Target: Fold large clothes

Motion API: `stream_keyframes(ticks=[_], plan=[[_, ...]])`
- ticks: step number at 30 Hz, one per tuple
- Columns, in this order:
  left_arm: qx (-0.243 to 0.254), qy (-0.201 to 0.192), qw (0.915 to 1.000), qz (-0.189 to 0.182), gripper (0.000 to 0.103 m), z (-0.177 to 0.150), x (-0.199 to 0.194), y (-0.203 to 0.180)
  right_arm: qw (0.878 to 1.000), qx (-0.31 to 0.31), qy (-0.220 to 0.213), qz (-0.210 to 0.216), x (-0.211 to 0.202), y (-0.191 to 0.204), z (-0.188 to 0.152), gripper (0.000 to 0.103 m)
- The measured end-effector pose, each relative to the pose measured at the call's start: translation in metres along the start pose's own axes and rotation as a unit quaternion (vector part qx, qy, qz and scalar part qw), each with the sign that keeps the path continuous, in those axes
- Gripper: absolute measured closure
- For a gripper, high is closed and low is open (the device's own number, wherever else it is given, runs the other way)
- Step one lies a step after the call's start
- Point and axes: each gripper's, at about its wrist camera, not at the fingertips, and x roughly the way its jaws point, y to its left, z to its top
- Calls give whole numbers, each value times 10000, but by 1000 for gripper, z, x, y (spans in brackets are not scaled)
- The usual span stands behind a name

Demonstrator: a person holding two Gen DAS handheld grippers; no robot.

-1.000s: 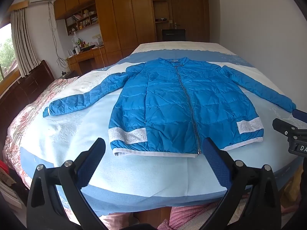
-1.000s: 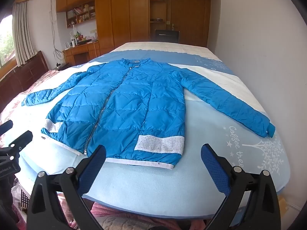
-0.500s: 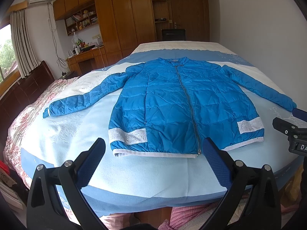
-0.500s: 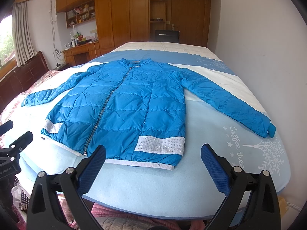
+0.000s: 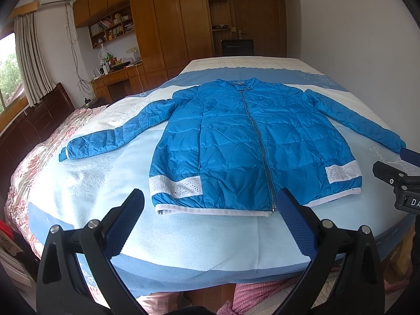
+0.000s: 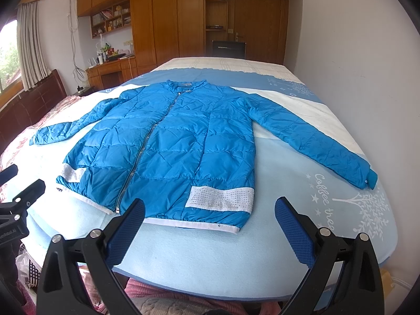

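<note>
Bed [image 5: 78,183] fills both views, covered by a pale blue blanket [image 6: 210,249] with darker blue bands; its near edge runs just under both grippers. White lettering near the right edge in the right wrist view reads "Coffee the…" beside a tree motif [image 6: 367,210] — the rest is cut off by the finger.

Blue quilted jacket [image 5: 249,144] lies flat and face up at the middle of the bed, zipped, collar toward the far end, white hem toward the near edge. Sleeves spread out: one reaches toward the left edge [image 5: 113,139], the other to the right edge [image 6: 315,141], its cuff close to the drop. Pale studded panels sit low on each front [image 6: 220,197]. A bare strip of blanket lies between the hem and the near edge; wider room on the left side.

Left gripper [image 5: 210,215] — fingers spread wide, holding nothing, hovering off the near edge before the hem. Right gripper [image 6: 210,218] likewise agape and empty, before the jacket's right hem corner. Each shows partly at the other view's margin; partial print reads "DA" and "nRobot.AI".

Floor clutter below the bed edge is hard to make out.
</note>
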Motion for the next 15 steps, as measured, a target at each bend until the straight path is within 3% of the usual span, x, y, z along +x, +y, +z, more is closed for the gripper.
stream_keyframes(ticks=[15], plan=[[2, 3, 10000, 4, 3, 0, 0, 0, 10000, 1, -4, 2, 0, 1, 0, 4]])
